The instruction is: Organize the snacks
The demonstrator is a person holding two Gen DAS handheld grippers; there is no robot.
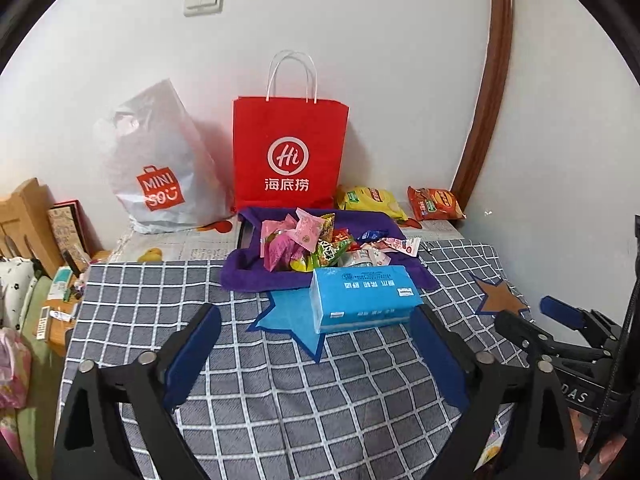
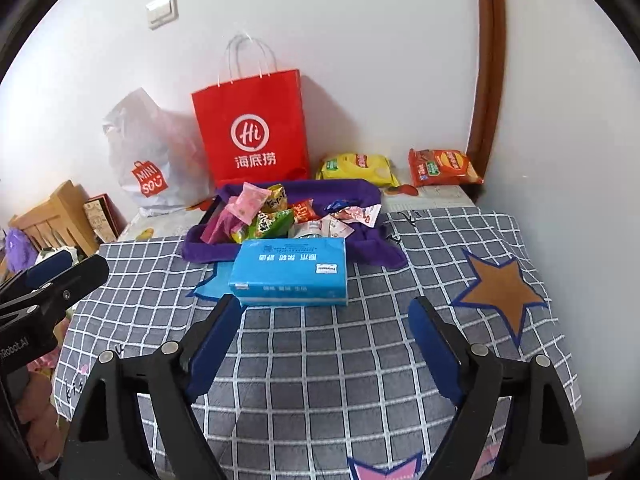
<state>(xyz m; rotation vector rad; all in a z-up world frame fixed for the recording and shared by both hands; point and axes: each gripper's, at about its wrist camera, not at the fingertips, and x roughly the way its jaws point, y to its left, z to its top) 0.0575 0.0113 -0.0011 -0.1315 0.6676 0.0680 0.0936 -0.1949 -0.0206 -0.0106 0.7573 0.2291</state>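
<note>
While both grippers hang over the checked cloth (image 1: 280, 400) that covers the table, neither holds anything. The left gripper (image 1: 316, 332) has its blue-padded jaws spread wide, with only cloth between them. The right gripper (image 2: 324, 324) stands just as wide apart and empty, hovering just short of the blue tissue pack (image 2: 290, 272).

That tissue pack lies flat on the cloth, touching the front edge of a purple tray (image 1: 244, 276). Piled in the tray are small wrapped snacks (image 1: 304, 240): pink, green, red and white packets heaped loosely together. Behind the tray, a red paper bag (image 1: 290, 152) stands upright against the wall, with a white plastic bag (image 1: 160, 160) slumped just beside it on the left. To the right of the red bag, a yellow chip bag (image 2: 356, 168) and a red chip bag (image 2: 442, 166) lie near the wall, apart from each other and outside the tray.
</note>
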